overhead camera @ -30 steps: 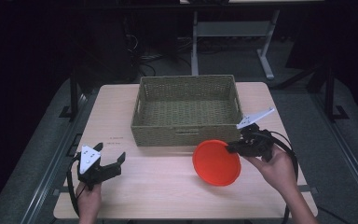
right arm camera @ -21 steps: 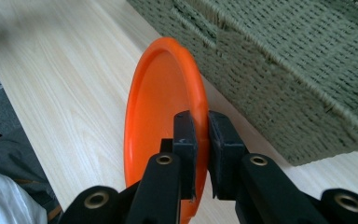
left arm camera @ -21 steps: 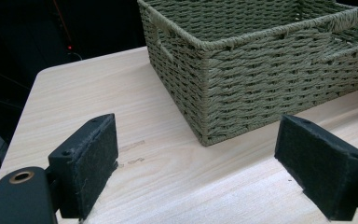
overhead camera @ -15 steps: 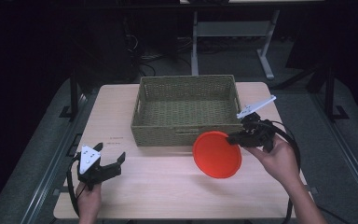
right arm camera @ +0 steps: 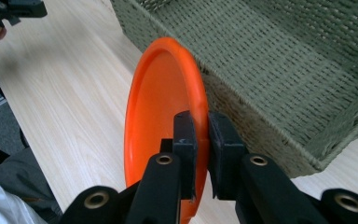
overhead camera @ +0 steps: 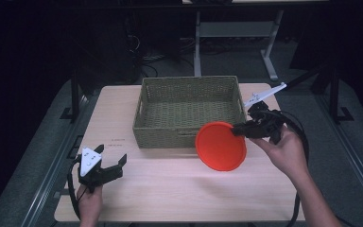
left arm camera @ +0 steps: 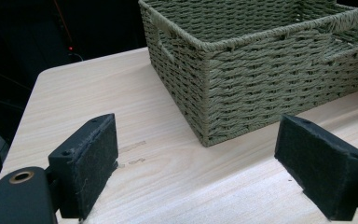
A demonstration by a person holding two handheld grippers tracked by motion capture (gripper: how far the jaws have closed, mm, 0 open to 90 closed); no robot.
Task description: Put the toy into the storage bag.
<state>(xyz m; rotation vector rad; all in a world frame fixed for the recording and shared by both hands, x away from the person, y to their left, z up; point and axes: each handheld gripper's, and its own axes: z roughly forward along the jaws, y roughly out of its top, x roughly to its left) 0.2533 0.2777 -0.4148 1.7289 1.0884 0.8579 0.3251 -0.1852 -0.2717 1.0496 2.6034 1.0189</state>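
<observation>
An orange plate (overhead camera: pixel 220 145) hangs tilted above the table, just in front of the woven basket's (overhead camera: pixel 189 109) front right corner. My right gripper (overhead camera: pixel 238 127) is shut on the plate's rim; in the right gripper view the two jaws pinch the orange plate (right arm camera: pixel 161 112) edge-on at my right gripper (right arm camera: pixel 200 128), with the woven basket (right arm camera: pixel 279 60) close behind. My left gripper (overhead camera: pixel 119 163) rests open near the table's front left corner. In the left gripper view its pads (left arm camera: pixel 91 161) stand wide apart with nothing between them, facing the basket (left arm camera: pixel 261 70).
The light wooden table (overhead camera: pixel 170 189) has bare room in front of the basket and along its left side. A cable loops from the right gripper over the right edge. A metal stand (overhead camera: pixel 231 33) and dark floor lie beyond the table.
My right gripper has lifted the orange plate and carried it back toward the basket's front right corner, tilting it more upright. The left gripper has not moved.
</observation>
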